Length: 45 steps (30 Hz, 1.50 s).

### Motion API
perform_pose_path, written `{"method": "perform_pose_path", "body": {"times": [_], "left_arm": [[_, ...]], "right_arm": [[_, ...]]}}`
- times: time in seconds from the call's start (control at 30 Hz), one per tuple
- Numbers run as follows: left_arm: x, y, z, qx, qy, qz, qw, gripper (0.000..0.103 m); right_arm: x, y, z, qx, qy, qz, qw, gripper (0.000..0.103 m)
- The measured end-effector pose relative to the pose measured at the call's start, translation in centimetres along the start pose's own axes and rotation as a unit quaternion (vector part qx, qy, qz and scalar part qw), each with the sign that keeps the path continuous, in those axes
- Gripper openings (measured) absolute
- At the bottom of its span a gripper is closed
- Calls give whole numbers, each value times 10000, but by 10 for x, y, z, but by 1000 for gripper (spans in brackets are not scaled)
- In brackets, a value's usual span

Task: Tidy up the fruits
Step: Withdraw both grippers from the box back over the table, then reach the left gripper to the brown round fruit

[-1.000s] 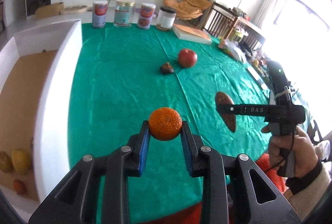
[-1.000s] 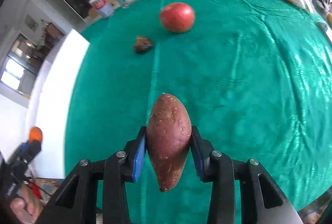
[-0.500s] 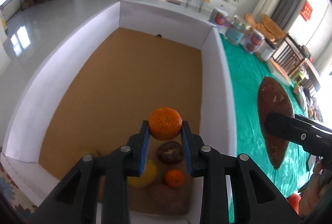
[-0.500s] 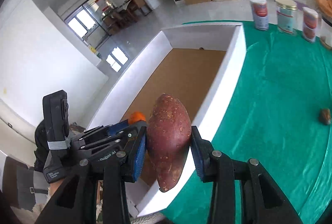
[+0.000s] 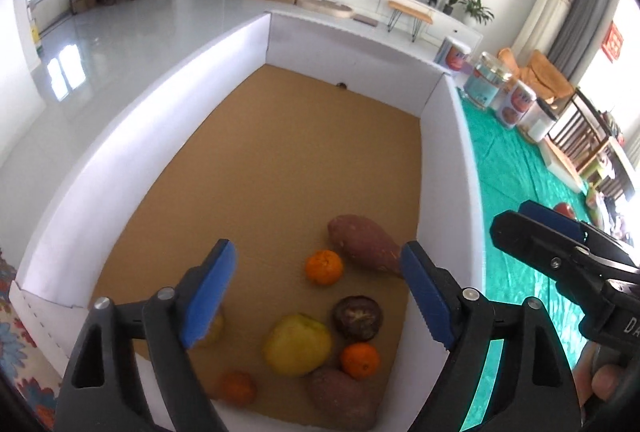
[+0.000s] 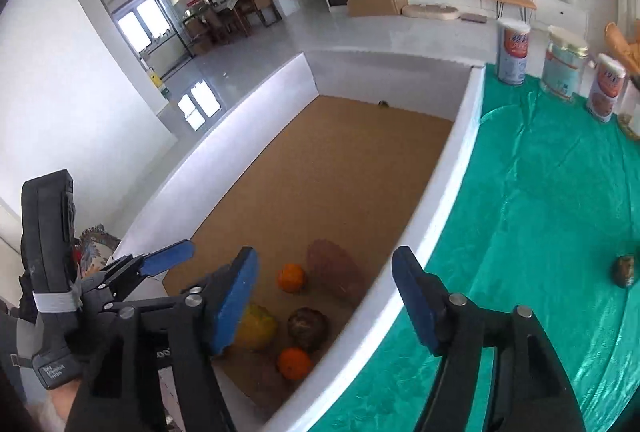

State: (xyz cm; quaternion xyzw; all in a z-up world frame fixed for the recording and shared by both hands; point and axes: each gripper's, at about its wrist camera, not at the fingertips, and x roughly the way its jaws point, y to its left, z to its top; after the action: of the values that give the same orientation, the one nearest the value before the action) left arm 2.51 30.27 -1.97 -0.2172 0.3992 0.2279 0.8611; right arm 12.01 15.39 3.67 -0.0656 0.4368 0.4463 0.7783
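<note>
**A:** Hovering over the white-walled box with a brown cardboard floor (image 5: pixel 448 159), both tools are empty: the left gripper (image 5: pixel 316 296) has its blue-padded fingers (image 5: pixel 210 290) spread wide, and the right gripper (image 6: pixel 326 302) is just as wide, holding nothing.

**B:** And the fruit?

**A:** At the near end of the box. The round orange mandarin (image 5: pixel 324 267) lies on the floor touching the reddish-brown sweet potato (image 5: pixel 366 246), which rests close to the box's right wall. Nearer the camera than those sit a yellow pear-like fruit (image 5: pixel 298 344), a dark brown round fruit (image 5: pixel 357 318), a second orange (image 5: pixel 359 360) and another sweet potato (image 5: pixel 340 398).

**B:** How should the step be finished?

**A:** I'd lift both tools straight up with the fingers kept wide, so neither pad clips the box wall or nudges the pile, then swing back across the green cloth worktop (image 6: pixel 540 232). A small dark brown fruit (image 6: pixel 624 271) waits on the cloth well right of the box.

**B:** What changed?

**A:** Half a second ago the left fingers pinched the mandarin and the right ones clamped the sweet potato above the box. Now both pieces are down inside and the fingers have sprung apart.
</note>
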Motion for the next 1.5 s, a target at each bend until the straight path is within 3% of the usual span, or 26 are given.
{"method": "perform_pose_path", "body": {"times": [0.07, 0.23, 0.37, 0.5, 0.67, 0.77, 0.93, 1.17, 1.37, 1.5], "left_arm": [[-11, -19, -3, 147, -166, -167, 9996, 91], [-30, -90, -22, 710, -260, -982, 9923, 92], [-34, -156, -48, 1338, -86, -1560, 9786, 96], [-10, -219, -83, 1876, 305, -1774, 9656, 96], [27, -265, -116, 2297, 568, -1574, 9588, 96], [52, -277, -126, 2456, 589, -1294, 9589, 96], [85, -289, -136, 2545, 714, -1088, 9583, 96], [108, -318, -98, 2433, 273, -1251, 9614, 96], [156, -356, -50, 2167, 290, -1264, 9676, 96], [183, -375, -44, 2321, 288, -1098, 9660, 90]], "right_arm": [[-25, -25, -11, 51, -292, -364, 9989, 87], [-66, -124, -69, 715, -488, -1226, 9887, 91], [-82, -198, -132, 944, -176, -2311, 9682, 91], [-110, -254, -188, 1398, -127, -2755, 9510, 91], [-132, -290, -227, 1937, -428, -2874, 9370, 91], [-131, -301, -228, 2122, -511, -2730, 9369, 91], [-124, -292, -228, 2006, -348, -2880, 9357, 91], [-115, -291, -228, 1919, -171, -2771, 9413, 103], [-108, -288, -225, 1756, 14, -2933, 9398, 103], [-109, -289, -226, 1768, -3, -2911, 9402, 103]]}}
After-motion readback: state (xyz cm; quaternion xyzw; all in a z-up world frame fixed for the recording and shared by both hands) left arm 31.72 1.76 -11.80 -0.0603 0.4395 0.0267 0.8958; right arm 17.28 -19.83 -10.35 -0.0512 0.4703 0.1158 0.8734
